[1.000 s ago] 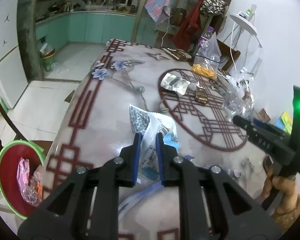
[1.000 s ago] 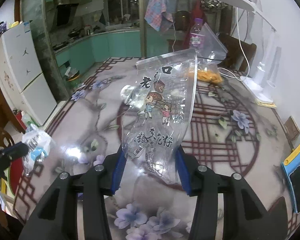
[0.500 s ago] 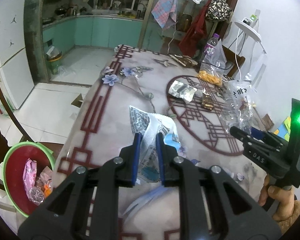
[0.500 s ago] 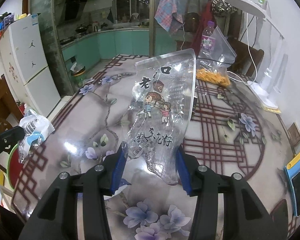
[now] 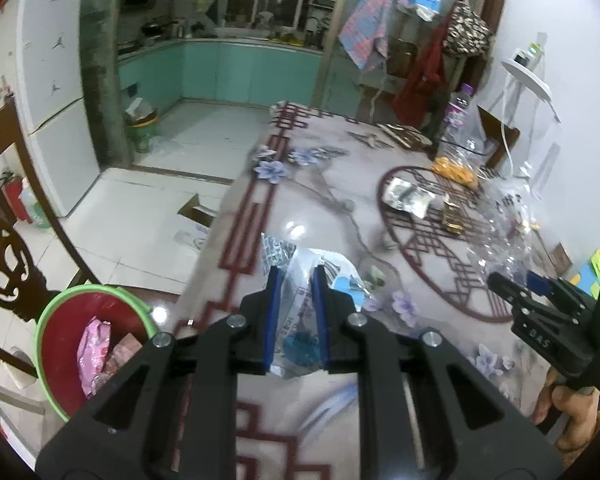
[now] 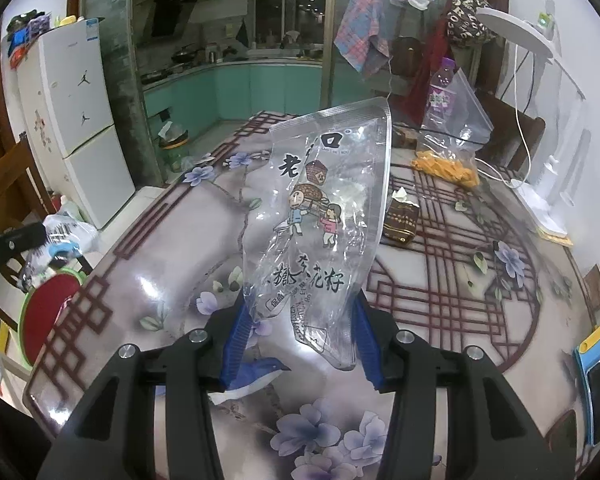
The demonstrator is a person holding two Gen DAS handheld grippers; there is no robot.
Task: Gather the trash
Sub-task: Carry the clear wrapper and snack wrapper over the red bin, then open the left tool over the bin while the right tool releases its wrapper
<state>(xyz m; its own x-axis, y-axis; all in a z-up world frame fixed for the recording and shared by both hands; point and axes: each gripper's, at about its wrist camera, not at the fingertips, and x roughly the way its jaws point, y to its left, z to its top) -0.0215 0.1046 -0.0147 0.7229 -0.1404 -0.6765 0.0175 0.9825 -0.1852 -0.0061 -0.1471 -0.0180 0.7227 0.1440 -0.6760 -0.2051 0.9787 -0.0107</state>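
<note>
Two claws each grip a piece of trash. In the left wrist view, the left claw (image 5: 296,316) sits at lower centre, its blue pads pinched tight on a crumpled white and blue wrapper (image 5: 300,280) that sticks up between them. At the lower left of that frame a red basin with a green rim (image 5: 60,308) sits beside the table's edge, already holding pink wrappers. At the far right, the right claw (image 5: 508,284) is held by a hand (image 5: 572,412).

In the right wrist view, the right claw (image 6: 300,332) at lower centre clamps the bottom of a clear printed bag (image 6: 324,216), which stands upright above the patterned table (image 6: 440,280). More litter lies at the right of centre: a small brown packet (image 6: 400,220) and, farther back, a clear bag with orange bits (image 6: 448,160).

The step in hand appears to be carrying both pieces to the basin. To do it well, keep each pinch firm, bring each piece well over the basin's opening, inside the rim, and only then release, since light plastic may drift or cling.
</note>
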